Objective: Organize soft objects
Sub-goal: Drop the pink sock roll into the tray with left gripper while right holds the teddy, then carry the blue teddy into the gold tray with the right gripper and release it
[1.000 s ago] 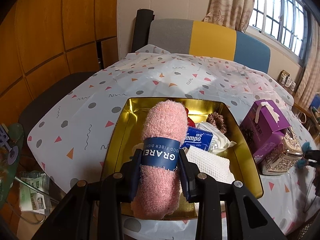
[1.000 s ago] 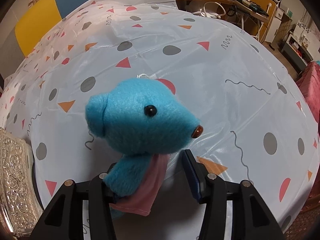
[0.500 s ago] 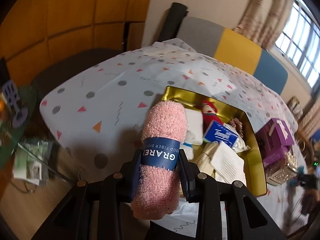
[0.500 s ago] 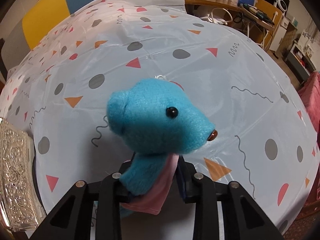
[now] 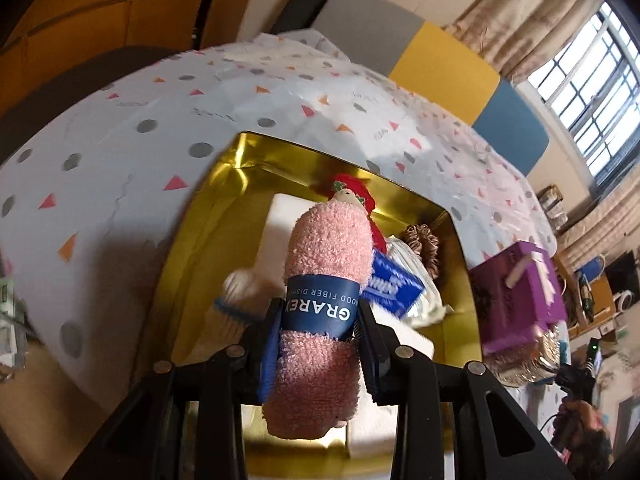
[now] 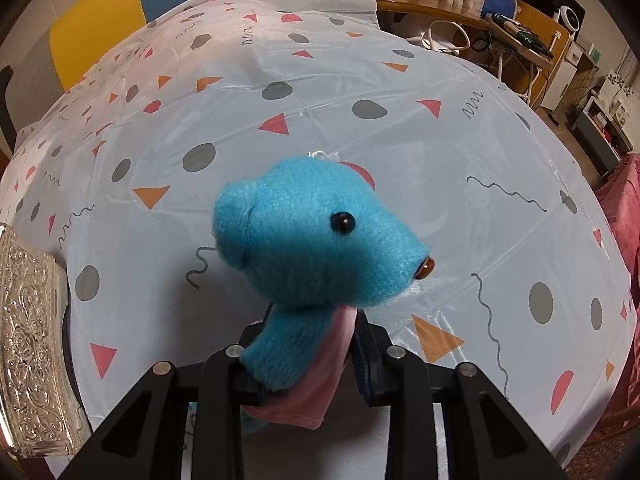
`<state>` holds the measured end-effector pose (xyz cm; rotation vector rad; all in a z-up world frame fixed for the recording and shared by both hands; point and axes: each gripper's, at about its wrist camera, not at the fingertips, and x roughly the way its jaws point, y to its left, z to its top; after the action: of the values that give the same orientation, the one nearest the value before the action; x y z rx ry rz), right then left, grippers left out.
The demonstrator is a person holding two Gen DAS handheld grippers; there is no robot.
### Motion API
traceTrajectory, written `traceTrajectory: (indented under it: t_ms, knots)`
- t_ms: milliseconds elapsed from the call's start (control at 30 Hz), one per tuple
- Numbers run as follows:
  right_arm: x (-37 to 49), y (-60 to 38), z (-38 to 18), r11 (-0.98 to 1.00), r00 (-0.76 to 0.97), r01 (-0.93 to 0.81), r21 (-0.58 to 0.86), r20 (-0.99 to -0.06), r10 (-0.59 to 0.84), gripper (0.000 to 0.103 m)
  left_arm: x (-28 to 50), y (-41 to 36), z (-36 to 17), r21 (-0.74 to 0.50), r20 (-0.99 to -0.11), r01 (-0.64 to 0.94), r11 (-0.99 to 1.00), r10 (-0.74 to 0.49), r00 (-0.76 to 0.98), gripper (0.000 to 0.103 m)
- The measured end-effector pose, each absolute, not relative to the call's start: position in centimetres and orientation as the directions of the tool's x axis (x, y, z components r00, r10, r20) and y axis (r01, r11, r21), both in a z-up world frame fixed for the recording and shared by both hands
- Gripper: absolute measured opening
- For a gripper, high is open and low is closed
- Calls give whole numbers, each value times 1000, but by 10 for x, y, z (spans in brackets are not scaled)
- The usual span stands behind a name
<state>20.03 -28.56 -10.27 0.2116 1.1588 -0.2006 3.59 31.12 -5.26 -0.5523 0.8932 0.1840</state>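
My left gripper [image 5: 318, 332] is shut on a rolled pink fluffy cloth [image 5: 326, 280] with a dark blue paper band. It holds the roll over the gold tray [image 5: 240, 184]. The tray holds a white pad [image 5: 276, 236], a red-hatted doll [image 5: 352, 192], a blue tissue pack [image 5: 394, 284], a brown scrunchie [image 5: 422, 240] and a white cloth [image 5: 408, 344]. My right gripper [image 6: 308, 354] is shut on a blue plush toy [image 6: 316, 248] with a pink body, held above the tablecloth [image 6: 360, 80].
A purple box [image 5: 520, 292] and a silver embossed box [image 5: 524, 364] stand right of the tray; the silver box also shows at the left edge of the right wrist view [image 6: 28, 340]. A yellow and blue chair back [image 5: 444, 56] stands behind the table. A desk [image 6: 480, 20] stands beyond the table's far right.
My left gripper swung back over the gold tray and came closer to it with the pink roll. My right gripper closed on the blue plush toy and lifted it a little.
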Motion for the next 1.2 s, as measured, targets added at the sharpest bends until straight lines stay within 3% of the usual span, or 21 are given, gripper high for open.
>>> traceTrajectory:
  t_ms: [333, 400, 467, 500, 633, 933, 1200]
  knots:
    - [201, -283, -103, 967, 386, 252, 44, -921, -59, 30, 89, 324, -91, -196, -866, -427, 883, 49, 498, 40]
    - [201, -283, -103, 967, 386, 252, 43, -920, -59, 30, 85, 319, -88, -191, -857, -410, 892, 52, 513, 55]
    - [201, -283, -103, 967, 386, 252, 43, -920, -60, 30, 76, 308, -77, -182, -832, -388, 904, 69, 551, 76]
    - [201, -283, -103, 967, 386, 251, 42, -920, -61, 30, 73, 304, -73, -168, -824, -385, 908, 85, 560, 78]
    - [201, -283, -103, 968, 387, 249, 38, -920, -63, 30, 55, 285, -55, -89, -782, -368, 926, 164, 602, 81]
    - [200, -280, -100, 971, 401, 238, 28, -913, -72, 30, 9, 259, -28, -66, -727, -372, 926, 211, 653, 102]
    - [197, -277, -91, 975, 441, 220, 42, -896, -61, 30, -6, 245, -19, -55, -712, -376, 925, 227, 664, 103]
